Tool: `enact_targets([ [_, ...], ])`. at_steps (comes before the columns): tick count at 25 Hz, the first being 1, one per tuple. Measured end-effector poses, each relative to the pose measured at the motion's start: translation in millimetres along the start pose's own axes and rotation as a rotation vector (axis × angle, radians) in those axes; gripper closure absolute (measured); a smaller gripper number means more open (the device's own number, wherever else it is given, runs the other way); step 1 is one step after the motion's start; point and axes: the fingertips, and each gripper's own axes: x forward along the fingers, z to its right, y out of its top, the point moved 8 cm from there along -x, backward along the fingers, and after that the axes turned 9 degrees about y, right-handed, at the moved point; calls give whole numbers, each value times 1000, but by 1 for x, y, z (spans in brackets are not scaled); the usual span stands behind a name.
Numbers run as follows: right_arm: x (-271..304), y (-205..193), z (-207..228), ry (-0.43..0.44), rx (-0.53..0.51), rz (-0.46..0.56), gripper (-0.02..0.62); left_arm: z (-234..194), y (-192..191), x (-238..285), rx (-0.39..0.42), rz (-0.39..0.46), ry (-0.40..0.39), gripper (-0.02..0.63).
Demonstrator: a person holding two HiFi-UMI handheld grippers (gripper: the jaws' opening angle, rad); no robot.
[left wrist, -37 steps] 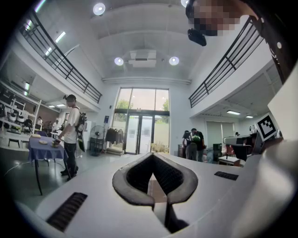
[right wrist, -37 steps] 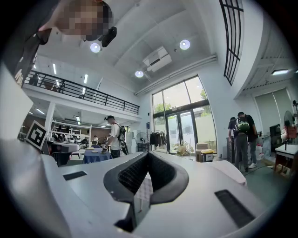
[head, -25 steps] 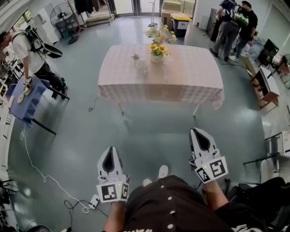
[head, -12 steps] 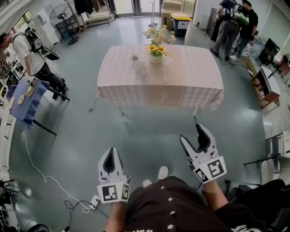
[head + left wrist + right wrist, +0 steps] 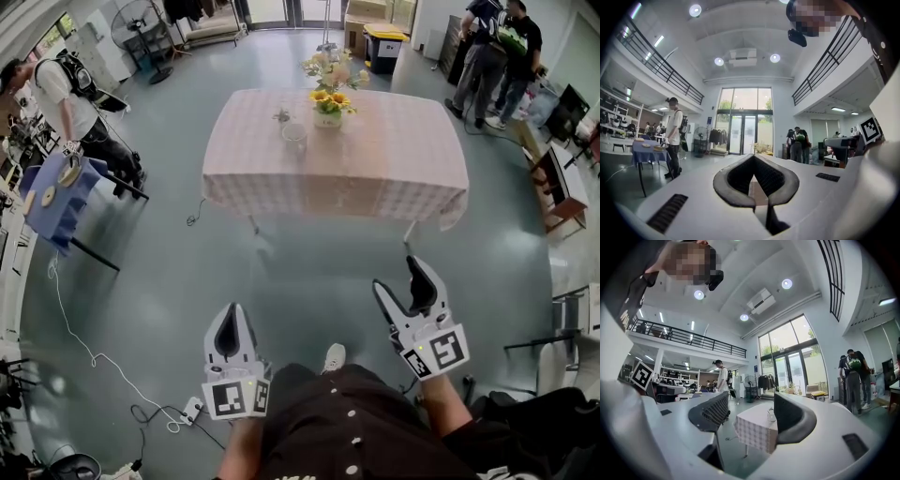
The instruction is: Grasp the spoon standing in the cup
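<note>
Right tongs (image 5: pixel 396 274) just opening, spread wide, empty; left tongs (image 5: pixel 230 309) clenched, empty. Cup (image 5: pixel 294 137) with spoon (image 5: pixel 283 119) on counter (image 5: pixel 375 169), well apart.

Right gripper (image 5: pixel 397 274) jaws, shut earlier, just opened wide; nothing between.

Big double-height lab/workshop hall: balcony railings (image 5: pixel 656 58) overhead, glass entrance doors (image 5: pixel 743 133), bare grey floor (image 5: pixel 309 281) w/ trailing cable (image 5: pixel 75 328), cloth-covered table (image 5: pixel 375 178) mid-room, person w/ backpack (image 5: pixel 66 94) at a side bench (image 5: pixel 52 202).
</note>
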Motion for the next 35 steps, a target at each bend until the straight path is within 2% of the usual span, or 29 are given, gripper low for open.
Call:
enact_targets([
  [7, 6, -8, 12, 10, 12, -7, 307, 2, -6, 5, 4, -23, 15, 594],
  [14, 29, -14, 27, 0, 20, -15, 308, -3, -11, 35, -7, -25, 9, 594],
  [35, 181, -23, 71, 3, -20, -58, 311, -65, -10, 184, -23, -45, -13, 594],
])
